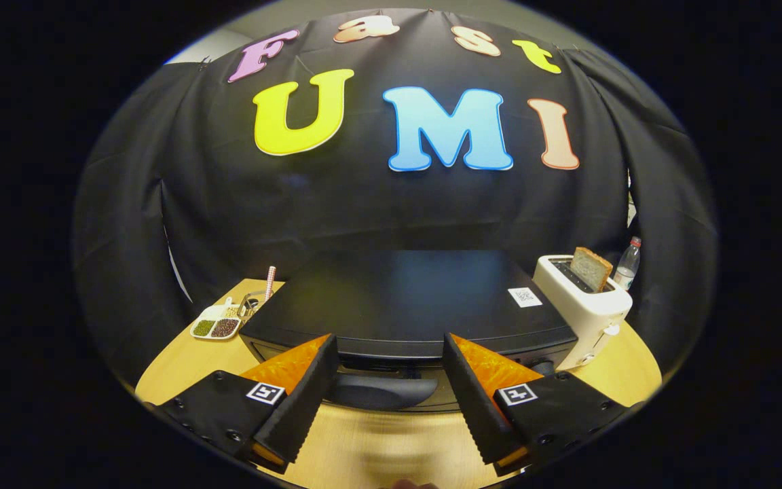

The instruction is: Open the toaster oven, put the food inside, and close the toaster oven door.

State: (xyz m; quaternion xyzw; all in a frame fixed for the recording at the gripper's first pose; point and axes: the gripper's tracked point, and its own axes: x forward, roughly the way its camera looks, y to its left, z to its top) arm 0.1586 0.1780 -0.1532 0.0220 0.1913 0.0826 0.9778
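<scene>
Gripper point(389, 363) fingers spread wide, holding nothing; oven point(404, 305) door handle point(381, 390) between them looks rigid, grab its middle.

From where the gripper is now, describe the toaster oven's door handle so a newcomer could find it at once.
Start at the big black toaster oven in the middle of the wooden table. Look down its front face, just under the top edge, to the dark curved handle. It lies between and just beyond the open gripper jaws, unlike the white toaster with bread beside the oven.
</scene>
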